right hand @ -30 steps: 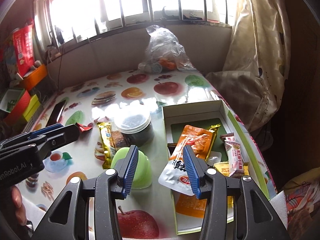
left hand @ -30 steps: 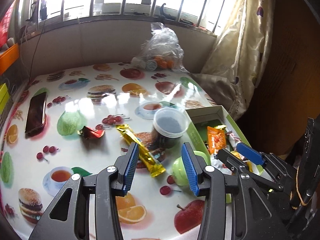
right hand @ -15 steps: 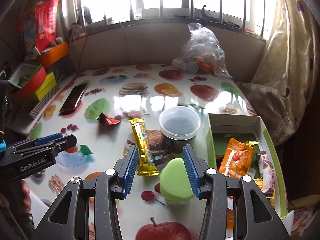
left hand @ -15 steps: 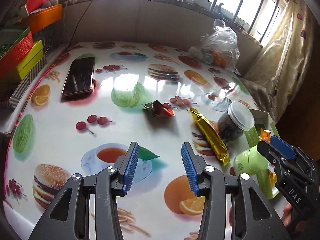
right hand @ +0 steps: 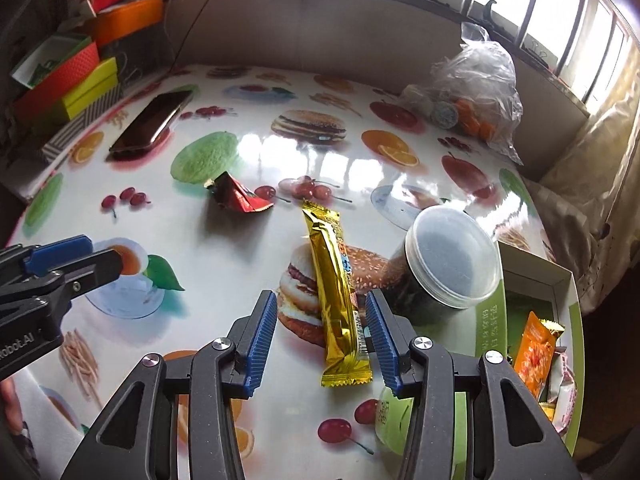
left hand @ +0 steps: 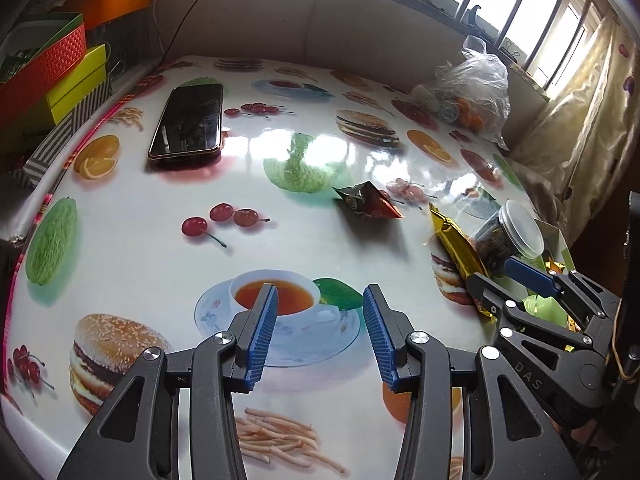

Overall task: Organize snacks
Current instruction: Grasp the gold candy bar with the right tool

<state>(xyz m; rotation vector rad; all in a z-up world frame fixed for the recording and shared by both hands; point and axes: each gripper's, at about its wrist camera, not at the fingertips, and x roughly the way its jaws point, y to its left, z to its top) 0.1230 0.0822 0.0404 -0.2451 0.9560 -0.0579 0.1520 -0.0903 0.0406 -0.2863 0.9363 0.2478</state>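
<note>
Across the worktop (right hand: 224,264), left to right, the left hand-held gripper (left hand: 320,334) gapes empty at nine o'clock while the right hand-held gripper (right hand: 322,338), wide open, straddles the gold snack bar (right hand: 334,304) beside the three-o'clock box (right hand: 560,280), seemingly its destination.

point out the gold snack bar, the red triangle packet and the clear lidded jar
gold snack bar (right hand: 334,292), right wrist view, middle of wrapper
red triangle packet (right hand: 236,196), right wrist view, centre of the foil
clear lidded jar (right hand: 452,256), right wrist view, centre of the lid
</note>
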